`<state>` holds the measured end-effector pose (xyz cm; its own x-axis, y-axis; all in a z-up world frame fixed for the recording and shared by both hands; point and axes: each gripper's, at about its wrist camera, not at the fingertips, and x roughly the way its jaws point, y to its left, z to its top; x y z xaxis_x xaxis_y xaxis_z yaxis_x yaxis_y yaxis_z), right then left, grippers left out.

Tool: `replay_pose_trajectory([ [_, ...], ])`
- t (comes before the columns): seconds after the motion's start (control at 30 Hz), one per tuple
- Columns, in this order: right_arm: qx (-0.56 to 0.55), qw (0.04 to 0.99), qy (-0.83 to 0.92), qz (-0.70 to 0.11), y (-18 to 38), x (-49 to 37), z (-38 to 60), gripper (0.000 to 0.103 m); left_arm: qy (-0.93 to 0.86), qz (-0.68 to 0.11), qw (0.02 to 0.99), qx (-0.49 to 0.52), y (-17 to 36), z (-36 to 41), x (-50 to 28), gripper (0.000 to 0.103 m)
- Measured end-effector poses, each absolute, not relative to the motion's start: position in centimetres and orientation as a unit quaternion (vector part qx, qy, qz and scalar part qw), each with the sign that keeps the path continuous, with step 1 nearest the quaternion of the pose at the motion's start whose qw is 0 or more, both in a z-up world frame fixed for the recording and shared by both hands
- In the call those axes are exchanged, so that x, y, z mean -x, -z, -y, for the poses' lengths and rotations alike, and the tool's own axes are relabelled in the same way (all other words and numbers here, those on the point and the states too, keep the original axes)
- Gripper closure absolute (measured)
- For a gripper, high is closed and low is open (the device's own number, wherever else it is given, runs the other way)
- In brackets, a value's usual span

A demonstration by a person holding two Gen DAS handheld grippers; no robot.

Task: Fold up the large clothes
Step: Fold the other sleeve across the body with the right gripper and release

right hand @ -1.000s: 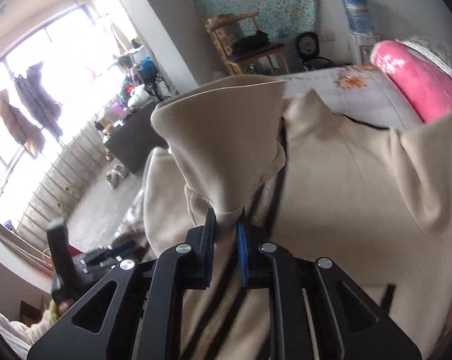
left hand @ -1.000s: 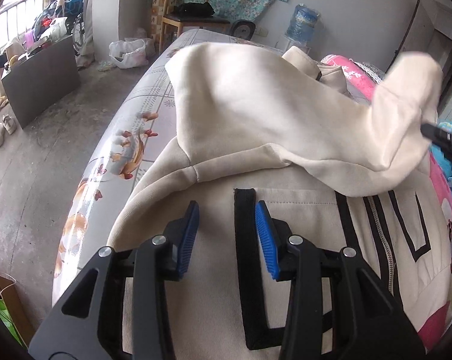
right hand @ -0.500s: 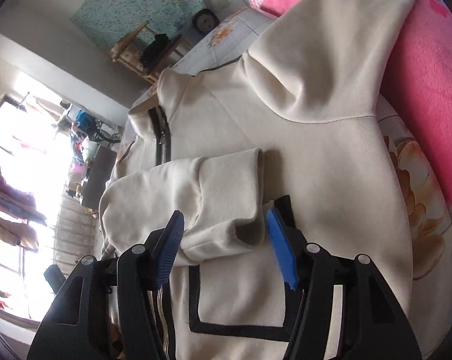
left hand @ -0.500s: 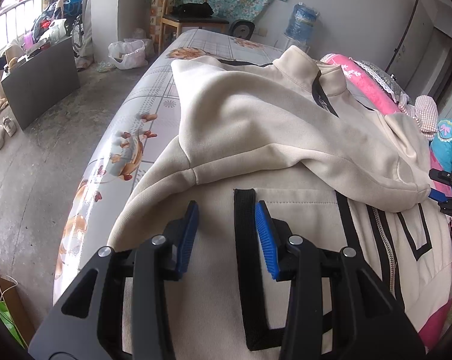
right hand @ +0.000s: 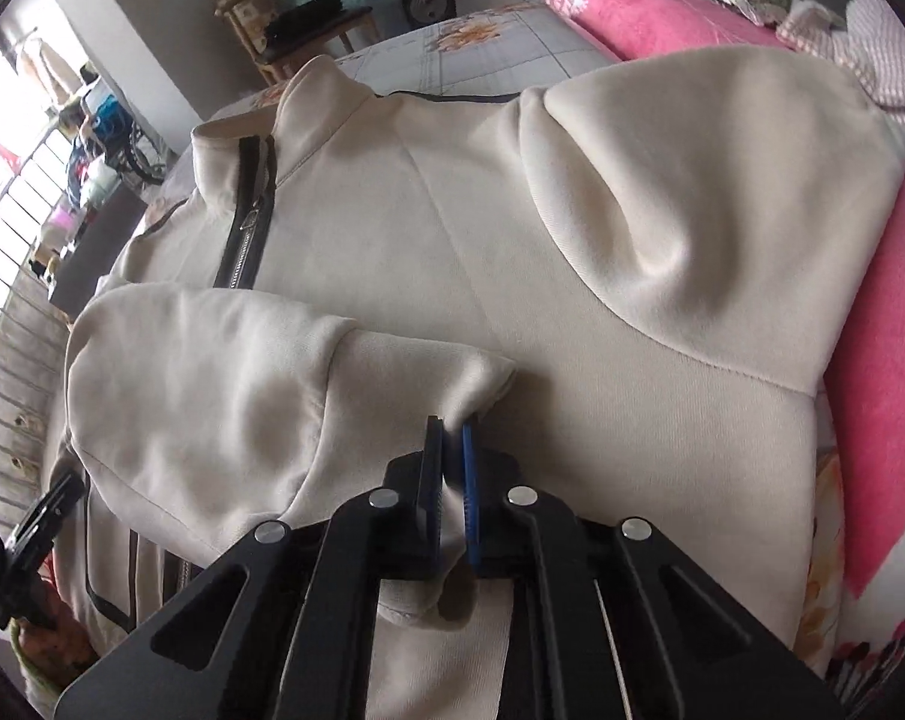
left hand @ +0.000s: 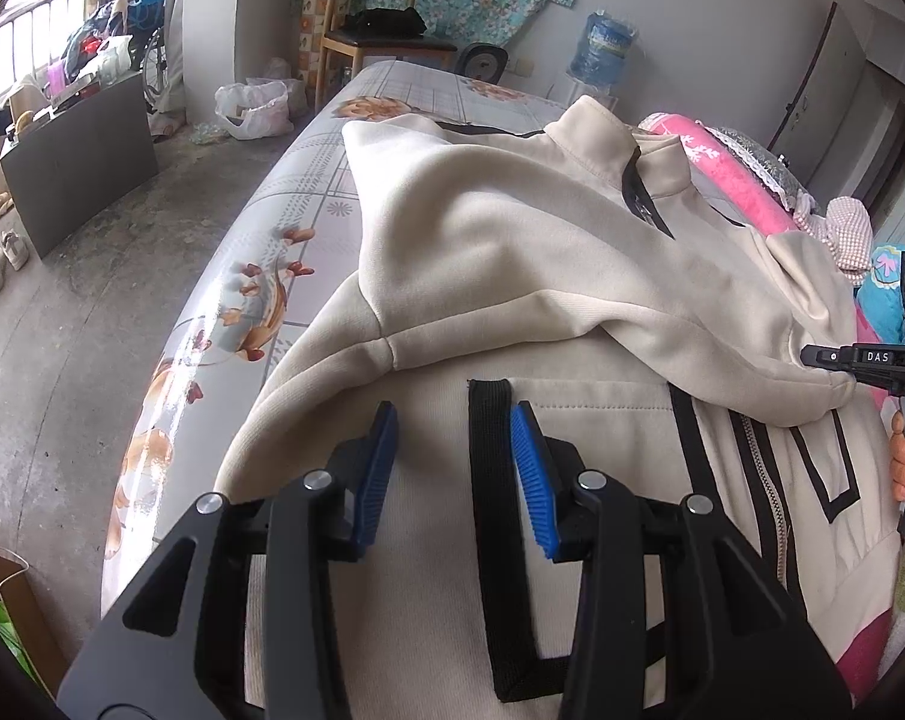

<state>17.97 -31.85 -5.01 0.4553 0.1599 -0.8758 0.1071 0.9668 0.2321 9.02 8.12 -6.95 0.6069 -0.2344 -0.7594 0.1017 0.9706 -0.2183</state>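
right claw [right hand: 451, 468] pinching sleeve cuff [right hand: 476, 378], left claw [left hand: 452, 468] open over jacket [left hand: 512, 252] hem

Daylight pours in from the window [right hand: 8, 138] at upper left, blown out white; fisheye bends the edges, corners go black, soft shadows, slight blur.

Two close, downward wrist views sharing the jacket [left hand: 512, 252].

looks like a bedroom at home: bed [left hand: 308, 192] with floral sheet, pink blanket [right hand: 884, 324], wooden chair [left hand: 362, 42], water jug [left hand: 602, 48], shoes on floor [left hand: 2, 252]
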Motion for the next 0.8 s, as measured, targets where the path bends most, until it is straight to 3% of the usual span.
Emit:
replay_pose_trajectory([
  [0.3,-0.070,0.924,-0.018,-0.375,-6.1,-20.7,31.8,0.098,0.101,-0.435,0.891,0.084,6.7,-8.2,-9.1,0.065],
  [0.5,-0.100,0.901,-0.038,-0.421,-2.4,-23.9,33.4,0.098,0.090,-0.435,0.893,0.074,6.2,-8.6,-9.8,0.065],
  [0.67,-0.112,0.904,-0.057,-0.409,-1.9,-24.6,33.9,0.098,0.083,-0.439,0.890,0.086,6.9,-8.9,-10.4,0.065],
  [0.8,-0.096,0.885,-0.024,-0.455,0.9,-26.1,35.5,0.094,0.081,-0.437,0.892,0.079,7.1,-8.7,-10.3,0.065],
])
